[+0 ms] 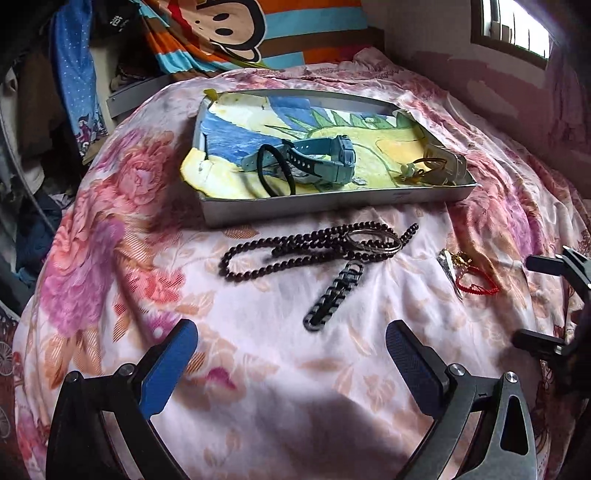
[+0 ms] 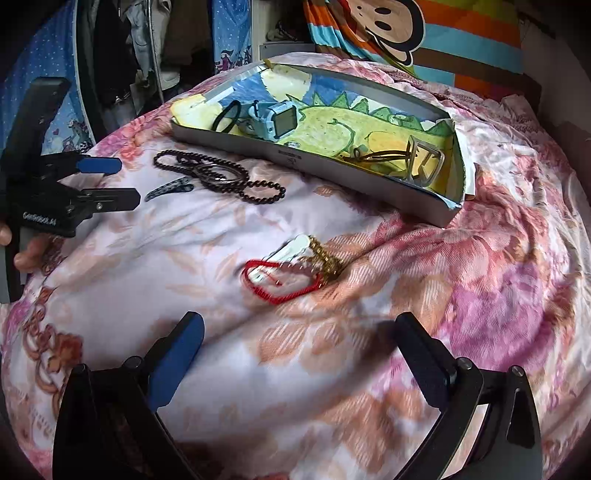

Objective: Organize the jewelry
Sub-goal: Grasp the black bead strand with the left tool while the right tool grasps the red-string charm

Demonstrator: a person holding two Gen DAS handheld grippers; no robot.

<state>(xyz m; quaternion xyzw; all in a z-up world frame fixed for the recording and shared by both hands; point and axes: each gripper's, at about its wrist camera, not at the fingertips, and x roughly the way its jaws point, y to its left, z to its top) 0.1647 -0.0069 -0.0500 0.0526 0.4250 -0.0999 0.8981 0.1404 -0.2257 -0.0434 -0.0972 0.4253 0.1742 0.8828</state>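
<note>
A grey tray (image 1: 332, 205) (image 2: 236, 146) lined with a drawing sits on the flowered bed. In it lie a light blue watch (image 1: 325, 157) (image 2: 277, 118), a black hair tie (image 1: 275, 171) (image 2: 226, 116) and a brass piece with a cord (image 1: 436, 168) (image 2: 417, 162). In front of the tray lie a dark bead necklace (image 1: 280, 254) (image 2: 221, 173), metal rings (image 1: 373, 242) (image 2: 216, 175) and a dark hair clip (image 1: 334, 295) (image 2: 170, 188). A red cord bracelet (image 2: 280, 284) (image 1: 476, 286) lies with a gold chain (image 2: 327, 256) and a white piece (image 2: 291, 249). My left gripper (image 1: 291, 343) is open and empty short of the hair clip. My right gripper (image 2: 299, 336) is open and empty short of the red bracelet.
The bed is covered by a pink flowered quilt (image 1: 147, 258) (image 2: 480, 295). A striped monkey pillow (image 1: 240, 29) (image 2: 406, 33) stands behind the tray. Hanging clothes and blue cloth (image 1: 70, 74) (image 2: 229, 33) are at the left. A window (image 1: 517, 26) is at the upper right.
</note>
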